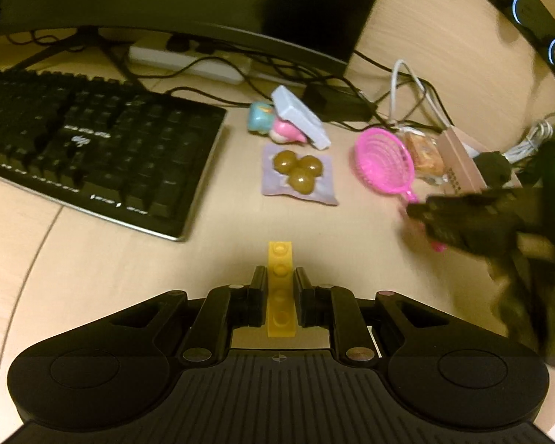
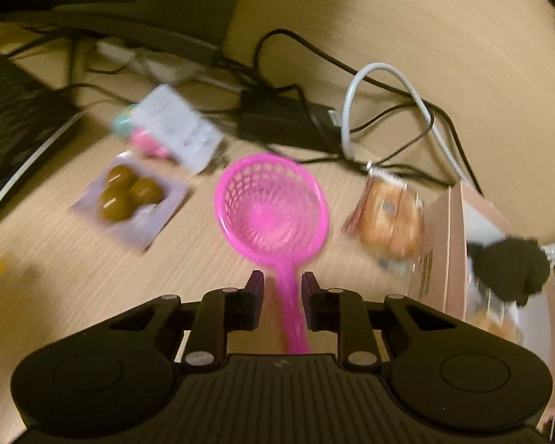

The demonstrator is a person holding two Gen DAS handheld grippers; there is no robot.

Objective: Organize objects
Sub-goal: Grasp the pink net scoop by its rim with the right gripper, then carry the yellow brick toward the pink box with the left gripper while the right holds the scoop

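Note:
My left gripper (image 1: 280, 273) is shut on a yellow toy brick (image 1: 279, 288), which sticks out forward between the fingers above the wooden desk. My right gripper (image 2: 282, 278) straddles the handle of a pink plastic strainer (image 2: 273, 203); there is a gap on each side of the handle, so it looks open. The strainer also shows in the left wrist view (image 1: 383, 162), with the right gripper (image 1: 425, 218) at its handle. A packet of brown balls (image 1: 298, 174) lies mid-desk, also in the right wrist view (image 2: 129, 196).
A black keyboard (image 1: 92, 148) lies at left. A pale blue-white card over small pastel toys (image 1: 299, 118) sits behind the packet. A wrapped snack (image 2: 388, 218) and a pink box (image 2: 455, 251) are at right. Cables and a power brick (image 2: 285, 122) lie behind.

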